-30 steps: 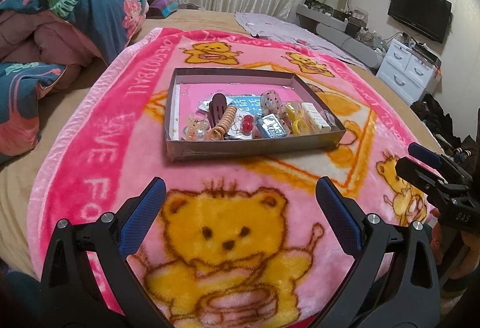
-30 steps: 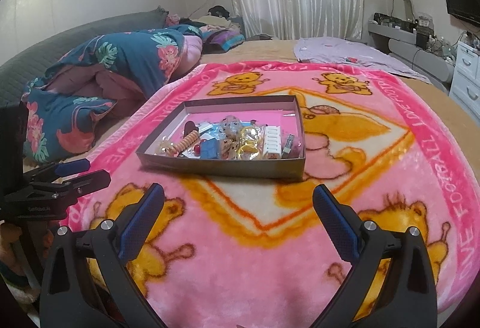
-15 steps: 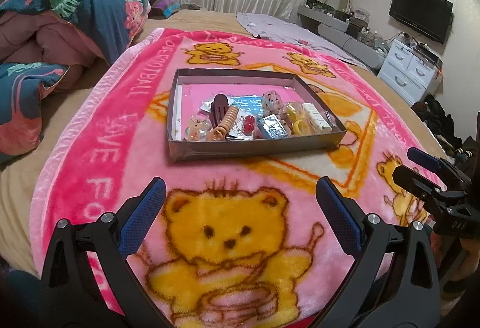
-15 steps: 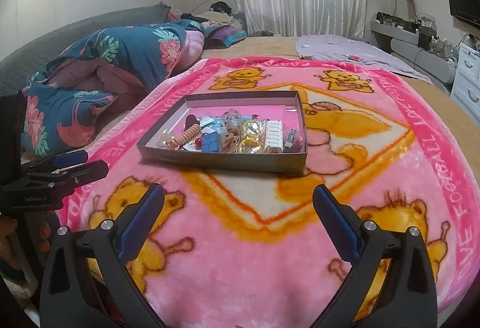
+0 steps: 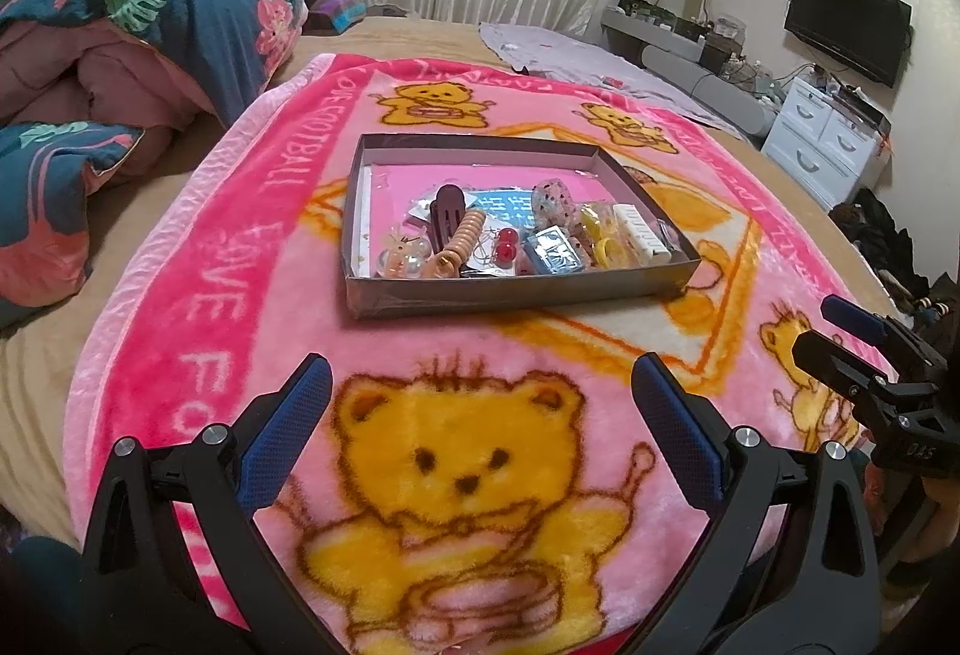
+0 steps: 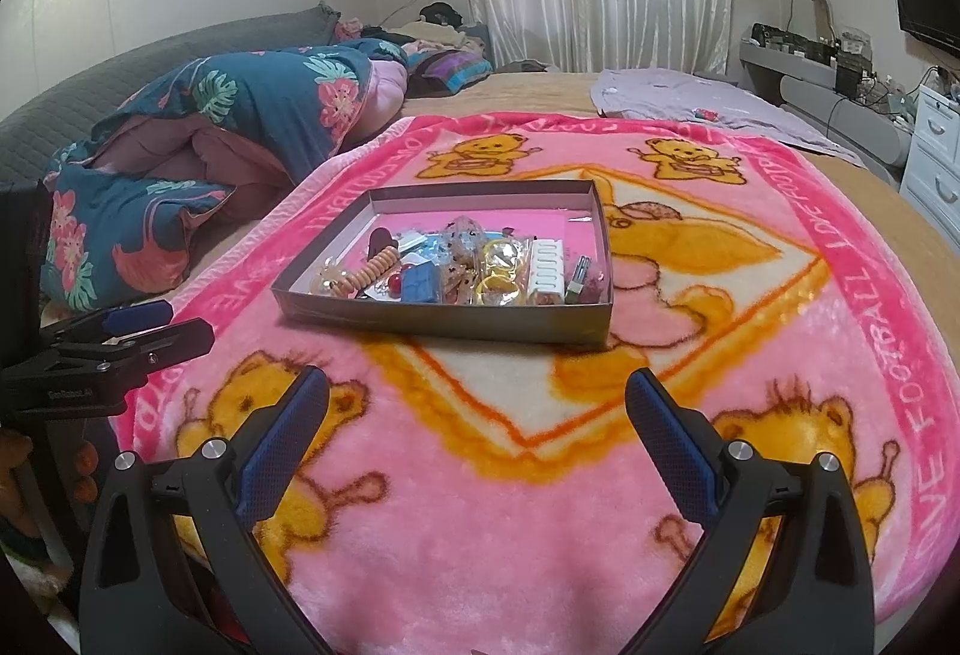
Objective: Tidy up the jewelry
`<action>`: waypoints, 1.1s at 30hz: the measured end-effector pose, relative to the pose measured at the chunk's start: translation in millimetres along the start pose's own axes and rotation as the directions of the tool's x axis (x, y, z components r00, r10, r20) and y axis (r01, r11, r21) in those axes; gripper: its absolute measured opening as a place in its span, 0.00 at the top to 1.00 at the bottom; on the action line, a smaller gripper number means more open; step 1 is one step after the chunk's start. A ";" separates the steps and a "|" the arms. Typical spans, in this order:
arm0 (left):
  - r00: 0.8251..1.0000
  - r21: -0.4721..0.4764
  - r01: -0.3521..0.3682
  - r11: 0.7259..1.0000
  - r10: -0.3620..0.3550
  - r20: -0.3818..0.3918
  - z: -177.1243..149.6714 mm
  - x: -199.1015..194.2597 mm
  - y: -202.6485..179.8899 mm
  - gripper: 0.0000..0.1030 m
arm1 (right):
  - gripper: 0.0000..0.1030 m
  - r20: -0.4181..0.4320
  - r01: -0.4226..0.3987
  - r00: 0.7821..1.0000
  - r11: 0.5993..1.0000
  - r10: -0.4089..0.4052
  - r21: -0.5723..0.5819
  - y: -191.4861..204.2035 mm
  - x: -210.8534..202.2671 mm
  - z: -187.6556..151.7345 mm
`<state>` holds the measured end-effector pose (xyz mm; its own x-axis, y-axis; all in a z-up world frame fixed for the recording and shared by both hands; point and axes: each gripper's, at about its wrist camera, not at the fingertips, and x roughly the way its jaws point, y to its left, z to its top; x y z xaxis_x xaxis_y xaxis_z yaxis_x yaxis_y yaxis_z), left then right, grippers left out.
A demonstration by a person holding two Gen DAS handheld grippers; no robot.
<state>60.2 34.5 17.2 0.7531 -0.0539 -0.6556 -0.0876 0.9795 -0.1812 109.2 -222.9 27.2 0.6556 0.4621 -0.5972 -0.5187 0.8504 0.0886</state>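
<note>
Your left gripper (image 5: 480, 403) hangs over the pink bear blanket (image 5: 240, 247) on the bed, its blue-padded fingers (image 5: 288, 424) spread wide and released, with nothing between them. Your right gripper (image 6: 477, 415) is the same: fingers (image 6: 672, 445) parted, empty, above the blanket.

Straight ahead of both pairs of fingers, well beyond their tips, sits the shallow grey box (image 5: 516, 292) with a pink floor. The jewelry is heaped in the half of the box nearer your fingers. From the left wrist view, a dark brown hair clip (image 5: 447, 217) lies toward the left, with a coiled peach hair tie (image 5: 465, 238) touching it; two red beads (image 5: 506, 250) sit just to the right, then a blue packet (image 5: 555, 250), yellow rings (image 5: 606, 247) and a white ribbed clip (image 5: 645, 238) by the right wall. The far half of the box floor is bare pink.

Beyond your left fingers and to their left, a floral quilt (image 5: 138, 31) is bunched on the bed, apart from the box.
</note>
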 end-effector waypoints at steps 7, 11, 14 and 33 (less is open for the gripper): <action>1.000 0.004 -0.007 1.000 0.007 0.003 0.0 0.6 1.3 0.09 | 0.04 -0.001 0.001 1.000 1.000 -0.001 0.000 -0.4 0.1 0.0; 1.000 0.003 -0.005 1.000 0.005 0.002 0.1 0.5 1.5 0.09 | 0.04 -0.001 0.000 1.000 1.000 0.000 0.001 -1.4 0.3 -0.4; 1.000 0.003 -0.009 1.000 0.009 0.003 0.9 0.6 2.2 0.09 | 0.04 0.000 0.000 1.000 1.000 0.000 0.001 -1.3 0.2 -0.3; 1.000 0.004 -0.014 1.000 0.014 -0.004 1.2 0.8 2.7 0.09 | 0.04 0.000 0.000 1.000 1.000 0.000 0.001 -1.0 0.0 -0.6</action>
<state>61.3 37.3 17.1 0.7494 -0.0410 -0.6609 -0.0953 0.9810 -0.1689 109.5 -223.9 26.6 0.6555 0.4619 -0.5974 -0.5181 0.8506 0.0891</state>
